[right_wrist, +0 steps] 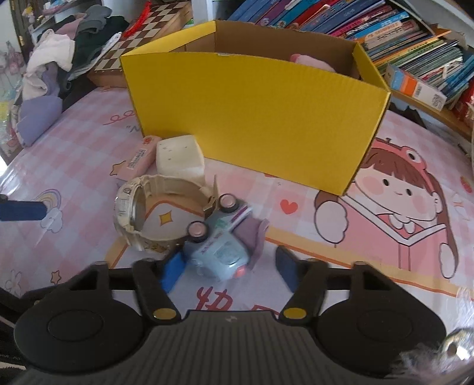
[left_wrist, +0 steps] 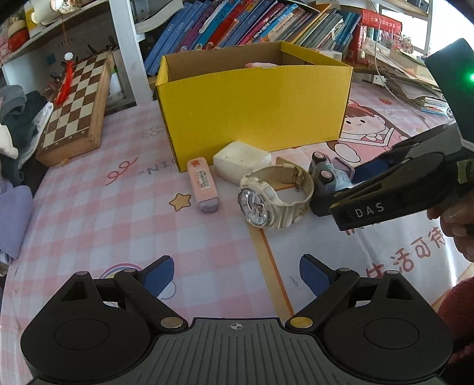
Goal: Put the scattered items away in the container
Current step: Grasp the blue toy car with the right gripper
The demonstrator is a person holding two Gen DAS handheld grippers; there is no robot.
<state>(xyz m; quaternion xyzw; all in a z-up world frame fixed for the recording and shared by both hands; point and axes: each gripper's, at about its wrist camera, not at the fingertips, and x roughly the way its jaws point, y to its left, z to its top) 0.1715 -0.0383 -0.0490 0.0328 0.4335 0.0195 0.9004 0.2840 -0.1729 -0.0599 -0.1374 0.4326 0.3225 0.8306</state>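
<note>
Left wrist view, contents as seen. Left gripper (left_wrist: 236, 277): blue-padded fingers spread wide, nothing between them, held above the pink checked tablecloth (left_wrist: 89, 213). Yellow cardboard box (left_wrist: 254, 103): open-topped, standing at the back of the cloth before a shelf of books (left_wrist: 251, 20); something pink shows inside (identity not clear). Loose items, all on the cloth in front of the box:
- pink eraser (left_wrist: 203, 185) with a barcode label, lying flat just left of the white block;
- white block (left_wrist: 241, 161), touching or nearly touching the box's front wall;
- white wristwatch (left_wrist: 274, 197), strap closed in a loop, resting on its side;
- toy car (left_wrist: 328, 177), pale blue and purple, tipped so that its wheels face sideways, right beside the watch.
Right gripper (left_wrist: 331, 194): enters from the right, marked "DAS", its tip at the toy car.

Right wrist view. Right gripper (right_wrist: 228, 268): fingers open — one blue pad at the car's left flank, the other a short gap off its right side. Toy car (right_wrist: 220, 245) sits between them on the cloth, not gripped. Wristwatch (right_wrist: 148, 213) touches the car's wheel side. Chessboard (right_wrist: 136, 38) and a heap of clothes (right_wrist: 59, 59) lie beyond the box, at the left.
</note>
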